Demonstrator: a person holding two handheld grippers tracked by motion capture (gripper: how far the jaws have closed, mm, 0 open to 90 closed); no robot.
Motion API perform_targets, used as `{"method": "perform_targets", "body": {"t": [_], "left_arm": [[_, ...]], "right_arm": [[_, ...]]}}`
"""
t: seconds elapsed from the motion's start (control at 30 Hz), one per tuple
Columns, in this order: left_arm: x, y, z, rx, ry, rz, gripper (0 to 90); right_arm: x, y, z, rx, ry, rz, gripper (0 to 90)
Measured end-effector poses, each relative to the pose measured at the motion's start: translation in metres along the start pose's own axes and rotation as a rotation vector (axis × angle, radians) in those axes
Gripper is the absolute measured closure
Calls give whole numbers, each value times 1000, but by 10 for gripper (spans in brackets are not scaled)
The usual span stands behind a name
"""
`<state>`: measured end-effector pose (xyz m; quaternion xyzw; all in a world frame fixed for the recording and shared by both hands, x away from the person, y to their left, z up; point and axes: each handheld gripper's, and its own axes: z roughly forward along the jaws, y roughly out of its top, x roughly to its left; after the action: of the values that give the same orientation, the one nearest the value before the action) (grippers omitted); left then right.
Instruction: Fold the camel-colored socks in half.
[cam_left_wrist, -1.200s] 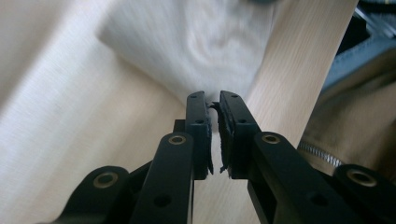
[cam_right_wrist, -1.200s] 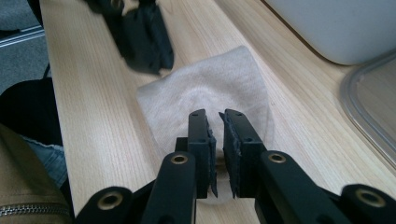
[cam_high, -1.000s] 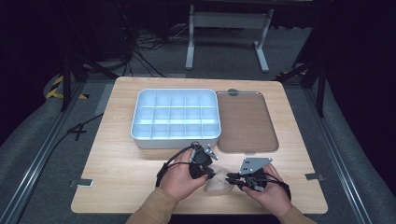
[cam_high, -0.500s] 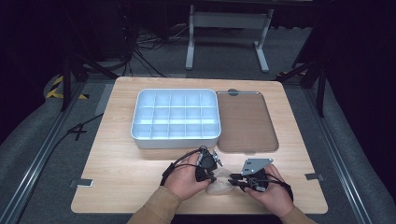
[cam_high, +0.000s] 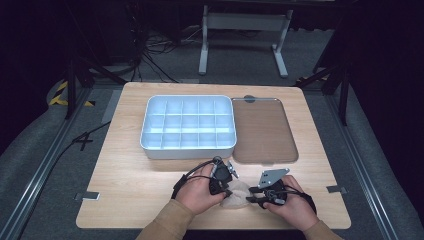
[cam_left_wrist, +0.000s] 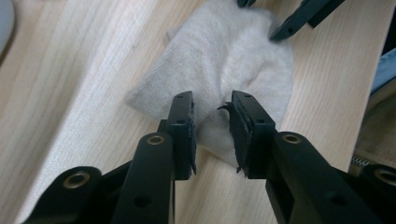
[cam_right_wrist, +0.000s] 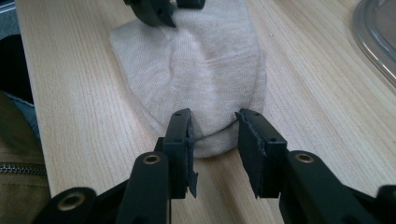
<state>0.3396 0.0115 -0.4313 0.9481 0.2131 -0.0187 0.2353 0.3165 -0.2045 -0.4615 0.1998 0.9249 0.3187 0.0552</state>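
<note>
A: Small off-white knitted cloth bundle (cam_high: 239, 196), likely a folded sock, lies on the pale wooden table (cam_high: 125, 175) near our edge, between the two hands. It sits well short of the white compartment tray (cam_high: 187, 125) and the brown translucent lid (cam_high: 262, 130) lying flat beside the tray.

B: Left gripper (cam_left_wrist: 212, 109): jaws have just been opening and stand part open. One end of the cloth lies in the gap, pads off it as far as we can tell. We hold nothing there.

A: Right gripper (cam_right_wrist: 215, 126): the same. Jaws just opened to a moderate gap around the other, rounded end of the cloth, which lies loose between them.

B: We judge this a release after a fold. To do it well, we let both pairs of pads come fully free of the knit before lifting.

A: Agreed. The frayed pad edges could snag the fabric, so we should back straight out along the jaws without twisting and watch that the fold does not spring open.
</note>
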Motion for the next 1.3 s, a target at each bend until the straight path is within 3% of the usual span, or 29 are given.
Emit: {"method": "perform_targets", "body": {"t": [0.1,0.33,0.47,0.77,0.9,1.07,1.3], "left_arm": [[1,1,-4,-32,12,3,706],[3,-2,-9,-53,15,-17,707],[4,-3,-18,-68,26,-14,702],[6,-10,-37,-94,24,-46,672],[2,-13,-45,-96,15,-67,676],[-3,-19,-52,-95,7,-82,691],[2,-28,-54,-80,13,-98,691]], "right_arm": [[1,1,0,4,3,-10,651],[1,1,-1,14,3,-14,640],[1,0,-3,58,-9,-31,614],[2,6,-18,8,-7,-22,621],[5,10,-23,-30,-19,5,619],[11,13,-22,-70,-12,36,670],[16,16,-17,-144,-6,67,693]]}}
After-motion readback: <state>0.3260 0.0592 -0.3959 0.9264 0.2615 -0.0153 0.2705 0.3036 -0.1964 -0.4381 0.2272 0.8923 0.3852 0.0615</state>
